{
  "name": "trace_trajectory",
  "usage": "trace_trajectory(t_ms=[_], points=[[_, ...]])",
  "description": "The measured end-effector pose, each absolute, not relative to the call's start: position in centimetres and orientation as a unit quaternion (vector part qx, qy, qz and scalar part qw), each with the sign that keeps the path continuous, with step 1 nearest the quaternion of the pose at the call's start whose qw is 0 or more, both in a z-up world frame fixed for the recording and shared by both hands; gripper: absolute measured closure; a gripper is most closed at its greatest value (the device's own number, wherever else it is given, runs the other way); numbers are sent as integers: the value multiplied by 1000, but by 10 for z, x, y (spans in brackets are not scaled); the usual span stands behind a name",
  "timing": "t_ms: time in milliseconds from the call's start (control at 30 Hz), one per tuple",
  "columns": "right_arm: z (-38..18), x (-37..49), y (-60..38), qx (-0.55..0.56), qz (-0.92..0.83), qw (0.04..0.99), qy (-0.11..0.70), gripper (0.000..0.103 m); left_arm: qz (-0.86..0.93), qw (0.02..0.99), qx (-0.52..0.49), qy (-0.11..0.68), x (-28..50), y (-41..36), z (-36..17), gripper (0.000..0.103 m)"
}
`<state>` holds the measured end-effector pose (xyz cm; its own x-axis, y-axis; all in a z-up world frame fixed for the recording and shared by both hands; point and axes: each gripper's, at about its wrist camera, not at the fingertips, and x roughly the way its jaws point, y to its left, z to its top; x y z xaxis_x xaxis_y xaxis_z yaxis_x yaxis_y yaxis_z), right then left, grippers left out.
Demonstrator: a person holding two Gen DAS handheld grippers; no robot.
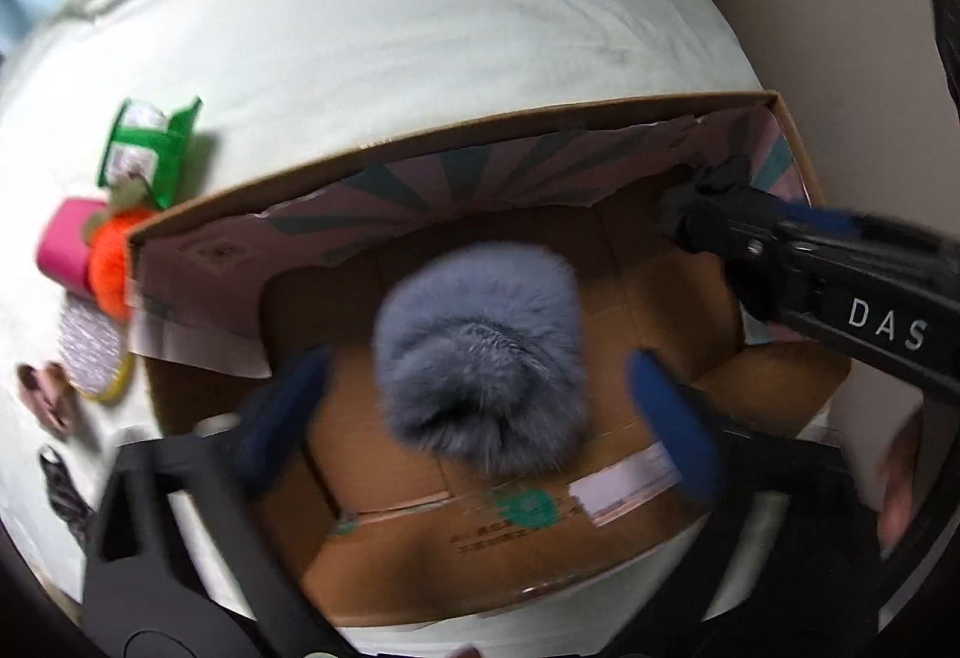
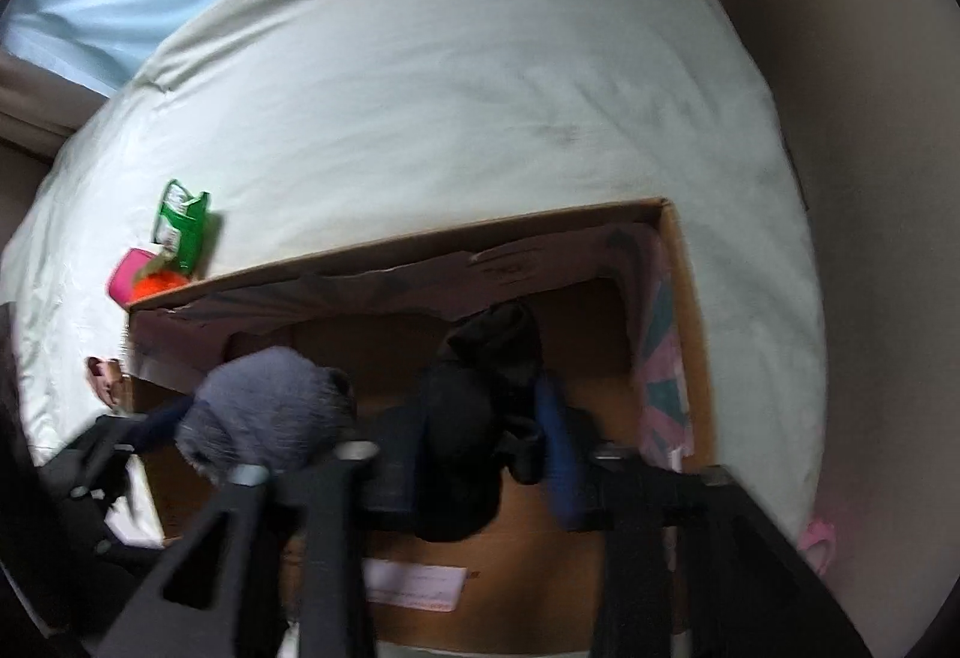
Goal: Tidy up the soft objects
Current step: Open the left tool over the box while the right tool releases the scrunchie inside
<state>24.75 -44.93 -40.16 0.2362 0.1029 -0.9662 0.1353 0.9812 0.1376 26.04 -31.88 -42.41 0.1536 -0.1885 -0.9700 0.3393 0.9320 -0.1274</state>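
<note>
Your left gripper (image 1: pixel 480 406) — fingers spread wide, gripping nothing — hangs over the grey fluffy pompom (image 1: pixel 480 352) inside the cardboard box (image 1: pixel 456 141) on the bed (image 1: pixel 390 15). Your right gripper (image 2: pixel 492 454) — clamped on a black soft item (image 2: pixel 480 418) — sits at the box's right side.

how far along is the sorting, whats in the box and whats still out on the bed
Done: nothing is clearly lying in the cardboard box yet. In hand: the open left gripper has the grey pompom over the box; the right gripper holds a black cloth there. Left: the green packet, pink and orange items on the bed.
</note>
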Motion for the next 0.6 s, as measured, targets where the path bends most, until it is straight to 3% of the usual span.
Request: trace_trajectory(t_ms=[33,67,600], points=[[-401,247,-451,95,-14,784,614,10,-176,756,68,626,259,-318,-423,0],[-400,247,-453,98,-14,787,609,0,-175,755,74,628,258,-318,-424,0],[-367,218,-455,142,-15,810,568,0,-177,782,41,597,235,-297,-377,0]])
